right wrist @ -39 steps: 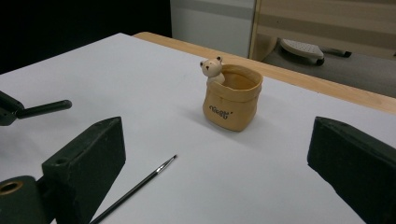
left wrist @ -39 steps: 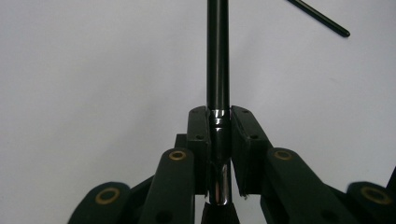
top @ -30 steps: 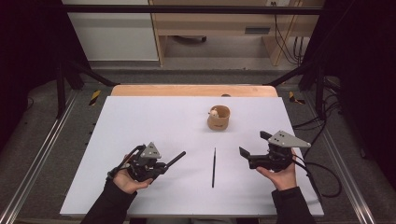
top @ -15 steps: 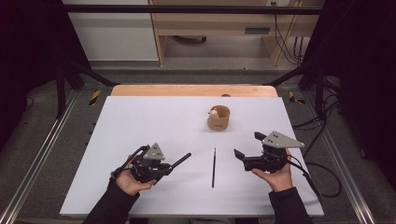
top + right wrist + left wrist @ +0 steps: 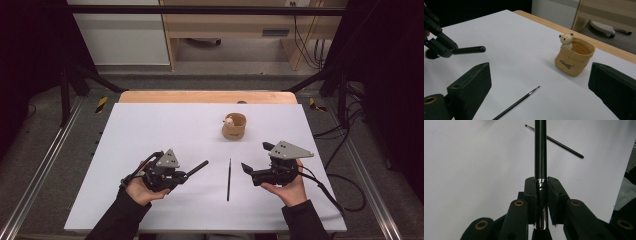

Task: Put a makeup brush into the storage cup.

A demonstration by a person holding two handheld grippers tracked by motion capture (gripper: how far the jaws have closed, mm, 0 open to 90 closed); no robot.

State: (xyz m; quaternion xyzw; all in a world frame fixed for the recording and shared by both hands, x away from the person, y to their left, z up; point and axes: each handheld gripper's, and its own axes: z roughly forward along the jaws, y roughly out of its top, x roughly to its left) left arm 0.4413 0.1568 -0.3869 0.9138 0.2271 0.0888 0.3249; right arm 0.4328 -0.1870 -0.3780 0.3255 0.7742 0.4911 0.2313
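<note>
Looking at it, the thin brush [image 5: 229, 179] lies just left of the right gripper [image 5: 246, 168], long axis crosswise to its wide-spread, empty jaws. Right hand's clearly nearer. The left gripper [image 5: 186, 174] pinches a black-handled brush [image 5: 540, 150], pot [image 5: 234, 126] beyond.

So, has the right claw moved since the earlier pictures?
Yes. In the high view the right claw has shifted left, toward the thin brush lying on the table; the gap between them is now smaller.
</note>
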